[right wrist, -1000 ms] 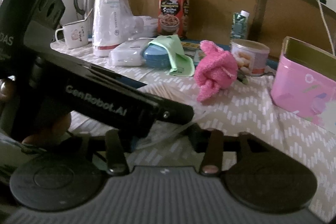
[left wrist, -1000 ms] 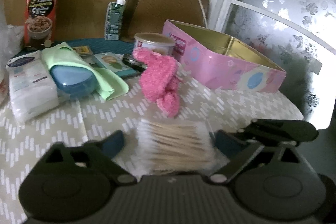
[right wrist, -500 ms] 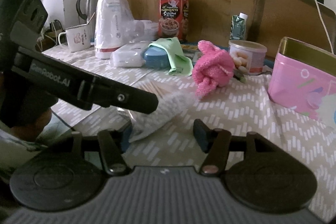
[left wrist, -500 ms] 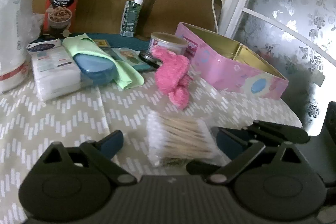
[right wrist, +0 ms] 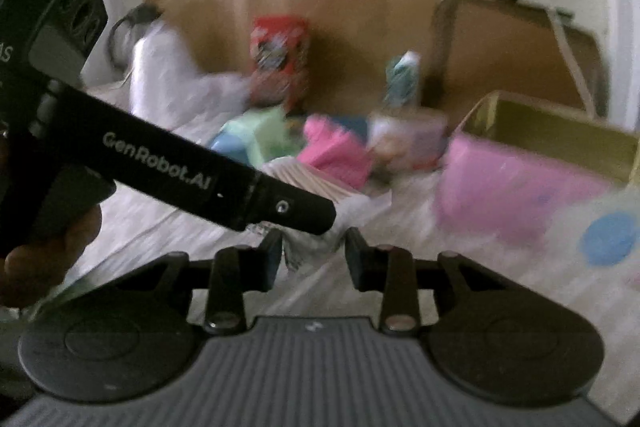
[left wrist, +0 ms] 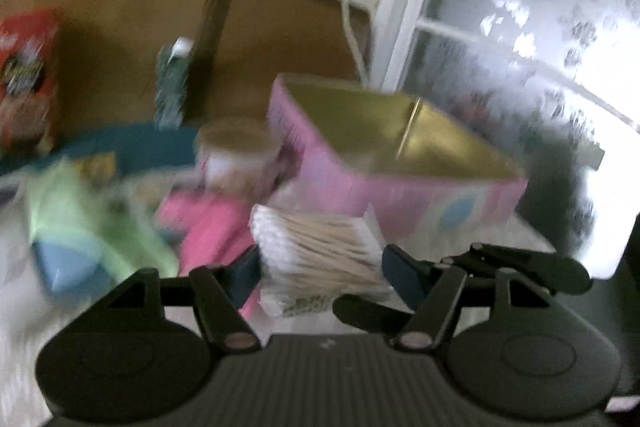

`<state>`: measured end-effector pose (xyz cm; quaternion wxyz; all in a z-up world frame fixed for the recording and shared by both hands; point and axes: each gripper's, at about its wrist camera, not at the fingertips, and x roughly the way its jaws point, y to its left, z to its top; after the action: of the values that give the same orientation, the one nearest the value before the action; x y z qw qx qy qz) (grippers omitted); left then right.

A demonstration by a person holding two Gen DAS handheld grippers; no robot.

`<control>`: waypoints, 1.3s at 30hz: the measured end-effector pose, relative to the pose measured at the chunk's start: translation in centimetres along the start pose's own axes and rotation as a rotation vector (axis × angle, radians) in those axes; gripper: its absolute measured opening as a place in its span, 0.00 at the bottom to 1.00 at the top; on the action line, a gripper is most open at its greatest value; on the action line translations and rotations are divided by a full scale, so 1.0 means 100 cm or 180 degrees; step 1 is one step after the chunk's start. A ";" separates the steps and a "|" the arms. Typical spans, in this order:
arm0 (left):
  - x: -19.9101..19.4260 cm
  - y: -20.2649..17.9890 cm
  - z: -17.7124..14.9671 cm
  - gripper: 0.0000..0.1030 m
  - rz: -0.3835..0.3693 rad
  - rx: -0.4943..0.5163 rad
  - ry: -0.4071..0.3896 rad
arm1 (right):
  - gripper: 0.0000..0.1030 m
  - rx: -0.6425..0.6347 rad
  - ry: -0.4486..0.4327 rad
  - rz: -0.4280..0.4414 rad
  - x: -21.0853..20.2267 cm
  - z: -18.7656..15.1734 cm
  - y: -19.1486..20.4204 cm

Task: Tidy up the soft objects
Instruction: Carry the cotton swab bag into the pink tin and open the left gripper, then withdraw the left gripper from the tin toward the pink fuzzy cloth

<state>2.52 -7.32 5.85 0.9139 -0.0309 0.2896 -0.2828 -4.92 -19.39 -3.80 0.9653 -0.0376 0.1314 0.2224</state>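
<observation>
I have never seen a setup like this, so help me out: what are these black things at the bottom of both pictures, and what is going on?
They are hand-held claws, not robot arms; a person carries one in each hand. Each picture comes from a camera looking along one claw. The left claw grips a pack of cotton swabs, apparently lifted off the table. The right claw is open just behind the pack's wrapper. On the patterned tablecloth lie a pink knitted item, a green cloth, a round tub and an open pink tin box. Both pictures are motion-blurred.
</observation>
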 end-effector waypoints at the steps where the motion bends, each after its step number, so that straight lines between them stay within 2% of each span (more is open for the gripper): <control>1: 0.006 -0.005 0.010 0.65 -0.0029 0.0007 -0.0055 | 0.36 -0.0010 -0.0070 -0.0076 -0.001 0.006 -0.008; 7: 0.057 -0.032 0.064 0.63 -0.0199 -0.0047 -0.0174 | 0.36 -0.0003 -0.0318 -0.0591 0.001 0.033 -0.052; 10: 0.084 -0.050 0.075 0.63 -0.0212 0.0037 -0.0149 | 0.36 0.0050 -0.0288 -0.0827 0.003 0.038 -0.073; 14: 0.120 -0.070 0.078 0.64 -0.0231 0.0102 0.0017 | 0.36 0.0213 -0.0148 -0.1087 0.008 0.039 -0.102; 17: 0.139 -0.080 0.075 0.78 -0.0200 0.0143 0.0144 | 0.39 0.0391 0.0001 -0.1237 0.012 0.036 -0.119; 18: 0.141 -0.082 0.072 0.90 -0.0164 0.0158 0.0170 | 0.44 0.0424 0.0061 -0.1290 0.014 0.034 -0.122; 19: 0.144 -0.084 0.070 0.97 -0.0121 0.0181 0.0179 | 0.58 0.0454 0.0114 -0.1360 0.015 0.032 -0.125; 21: 0.145 -0.085 0.063 1.00 -0.0087 0.0258 0.0201 | 0.77 0.0538 0.0080 -0.1506 0.013 0.029 -0.128; 25: 0.128 -0.070 0.058 1.00 -0.0107 0.0146 0.0190 | 0.83 0.0568 -0.0010 -0.1555 0.001 0.023 -0.119; 29: 0.079 -0.054 0.043 1.00 -0.0152 0.0173 -0.0143 | 0.86 0.0523 -0.0188 -0.1551 -0.009 0.021 -0.099; 31: 0.053 -0.046 0.033 1.00 -0.0013 0.0222 -0.0296 | 0.86 0.0421 -0.0289 -0.1545 -0.015 0.019 -0.082; 34: 0.014 -0.023 0.013 1.00 0.0030 0.0170 -0.0439 | 0.86 0.0304 -0.0393 -0.1451 -0.019 0.018 -0.060; 39: -0.031 0.026 -0.021 1.00 0.0441 0.0000 -0.0456 | 0.86 0.0136 -0.0443 -0.1110 -0.016 0.020 -0.025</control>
<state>0.60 -3.28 5.14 0.9496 -0.0310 0.2250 -0.2160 -4.69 -22.04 -1.41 0.9966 -0.0239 0.0605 0.0510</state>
